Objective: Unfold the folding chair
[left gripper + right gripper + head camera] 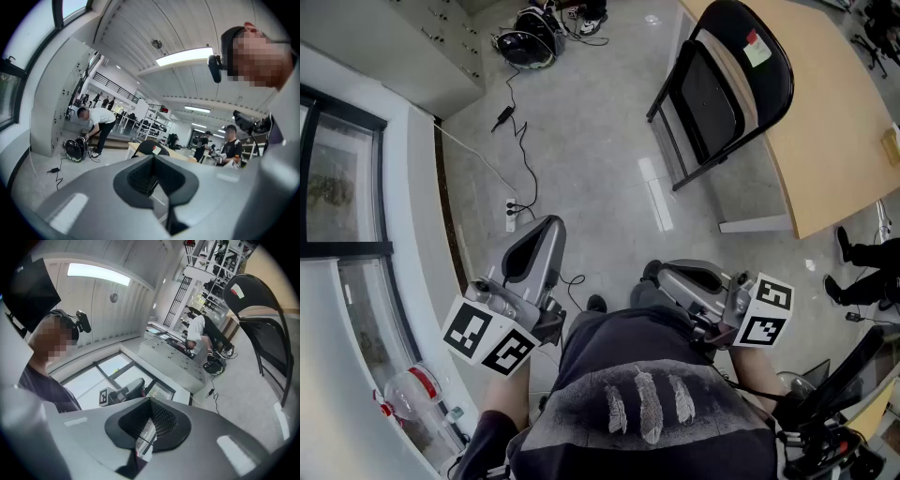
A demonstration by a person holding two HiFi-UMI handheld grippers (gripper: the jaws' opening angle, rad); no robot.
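The black folding chair [722, 84] stands folded on the grey floor, leaning against the edge of a wooden table [834, 122], well ahead of both grippers. It appears small and far in the left gripper view [152, 147], and large at the right edge of the right gripper view [262, 333]. My left gripper [546, 225] and right gripper [652, 272] are held close to the body, both shut with nothing between the jaws. Their closed jaws fill the lower part of each gripper view [152, 176] [150, 425].
A black cable [520, 141] runs over the floor to a round black device [530, 42] at the back. White tape marks [656, 197] lie in front of the chair. A window wall [337, 187] is on the left. Another person's legs [862, 262] show at the right.
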